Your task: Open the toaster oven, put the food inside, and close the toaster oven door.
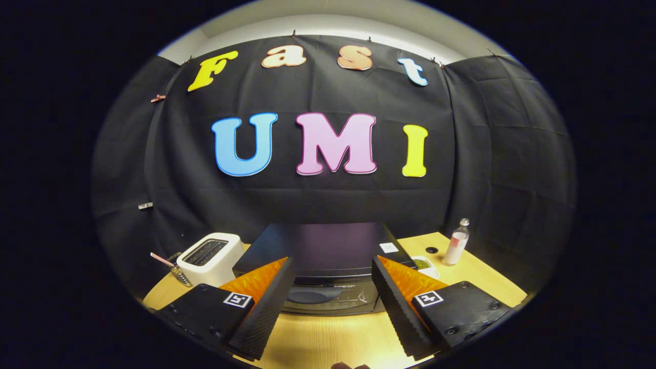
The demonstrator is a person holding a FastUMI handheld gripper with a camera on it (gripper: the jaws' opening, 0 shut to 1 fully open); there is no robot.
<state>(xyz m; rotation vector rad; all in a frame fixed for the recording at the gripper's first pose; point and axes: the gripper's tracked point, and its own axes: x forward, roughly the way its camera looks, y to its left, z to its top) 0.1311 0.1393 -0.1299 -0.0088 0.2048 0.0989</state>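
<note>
Gripper view: gripper [333, 284] spread wide, nothing between its fingers [266, 307], hovering above the wooden table [328, 338] just short of the black toaster oven [328, 256], whose door looks closed. Left of the toaster oven, a white slot toaster [211, 256] with a striped-handled utensil [169, 266] at its outer side. Right of the toaster oven, a white dish of greenish food [424, 264] partly hidden behind the right finger, then a clear bottle [456, 242] standing upright beyond it.
</note>
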